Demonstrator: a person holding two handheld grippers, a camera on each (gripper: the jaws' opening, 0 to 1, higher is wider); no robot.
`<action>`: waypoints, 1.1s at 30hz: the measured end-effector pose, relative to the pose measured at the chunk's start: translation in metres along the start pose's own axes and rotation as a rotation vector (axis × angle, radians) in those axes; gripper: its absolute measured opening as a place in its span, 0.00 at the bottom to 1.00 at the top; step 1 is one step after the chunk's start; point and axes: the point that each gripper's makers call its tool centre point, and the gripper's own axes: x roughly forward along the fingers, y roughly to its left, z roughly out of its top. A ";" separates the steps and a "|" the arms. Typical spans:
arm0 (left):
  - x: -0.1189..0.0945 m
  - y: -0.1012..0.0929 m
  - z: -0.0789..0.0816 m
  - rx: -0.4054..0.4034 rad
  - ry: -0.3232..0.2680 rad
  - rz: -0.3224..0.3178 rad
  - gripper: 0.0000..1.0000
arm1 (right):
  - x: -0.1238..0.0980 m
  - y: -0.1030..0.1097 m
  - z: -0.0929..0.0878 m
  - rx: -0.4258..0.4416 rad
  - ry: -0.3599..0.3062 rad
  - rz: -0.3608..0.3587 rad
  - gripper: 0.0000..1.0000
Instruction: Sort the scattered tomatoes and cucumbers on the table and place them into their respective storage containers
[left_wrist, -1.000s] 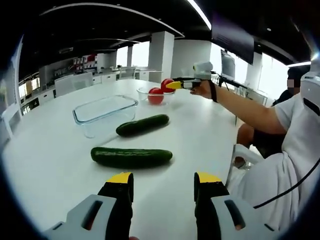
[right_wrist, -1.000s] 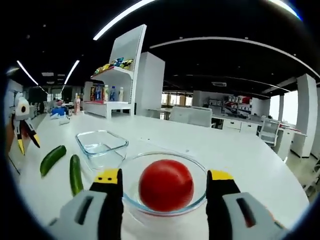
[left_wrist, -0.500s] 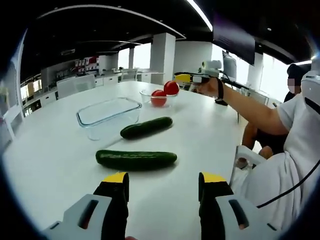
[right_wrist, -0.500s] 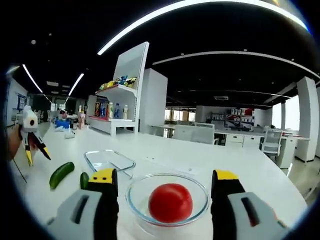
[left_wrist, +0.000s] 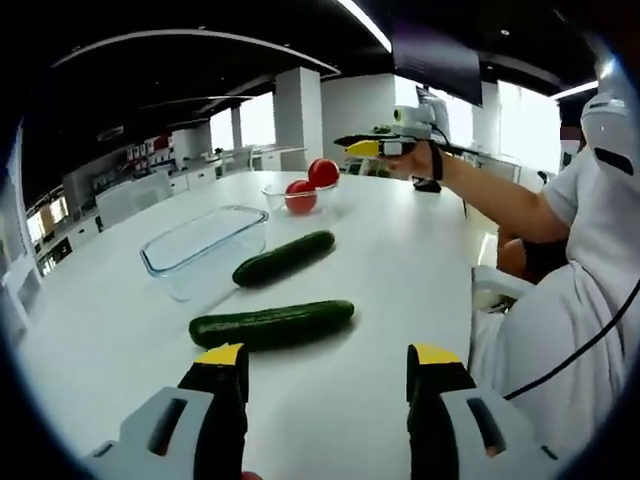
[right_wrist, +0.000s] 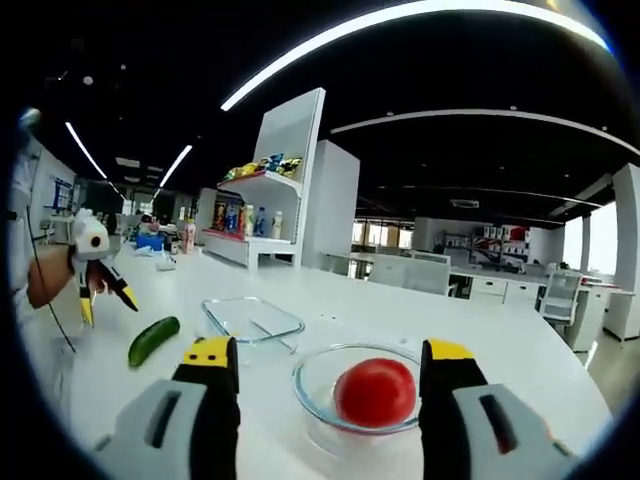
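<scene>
My left gripper (left_wrist: 327, 362) hangs open over the table's near edge, nothing between its jaws. Just ahead lies a dark green cucumber (left_wrist: 272, 323), and a second cucumber (left_wrist: 285, 257) lies beyond it beside a rectangular glass container (left_wrist: 205, 240). Farther off, a round glass bowl (left_wrist: 283, 190) holds a red tomato (left_wrist: 300, 193). A second tomato (left_wrist: 322, 172) shows at the bowl's far rim. My right gripper (right_wrist: 328, 358) is open above and short of the bowl (right_wrist: 318, 378), with the tomato (right_wrist: 375, 392) lying inside it. The right gripper (left_wrist: 372, 147) hovers past the bowl.
A person's arm (left_wrist: 480, 195) and white-clad body run along the table's right side. A chair (left_wrist: 495, 290) stands at that edge. In the right gripper view the left gripper (right_wrist: 95, 275) is at the far left, near a cucumber (right_wrist: 153, 340) and the container (right_wrist: 252, 320).
The right gripper has drawn up and back from the bowl, so the tomato looks smaller and stays in the bowl. The left gripper's camera shifted slightly. The cucumbers lie as before.
</scene>
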 end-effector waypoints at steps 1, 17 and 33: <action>0.001 -0.002 0.001 0.010 -0.002 -0.007 0.67 | -0.001 0.003 0.000 0.003 -0.001 0.010 0.72; 0.000 0.006 0.002 0.086 0.031 -0.009 0.71 | -0.017 0.044 -0.020 -0.025 0.048 0.109 0.72; 0.003 0.022 0.007 0.216 0.107 -0.012 0.73 | -0.033 0.068 -0.051 -0.048 0.173 0.184 0.71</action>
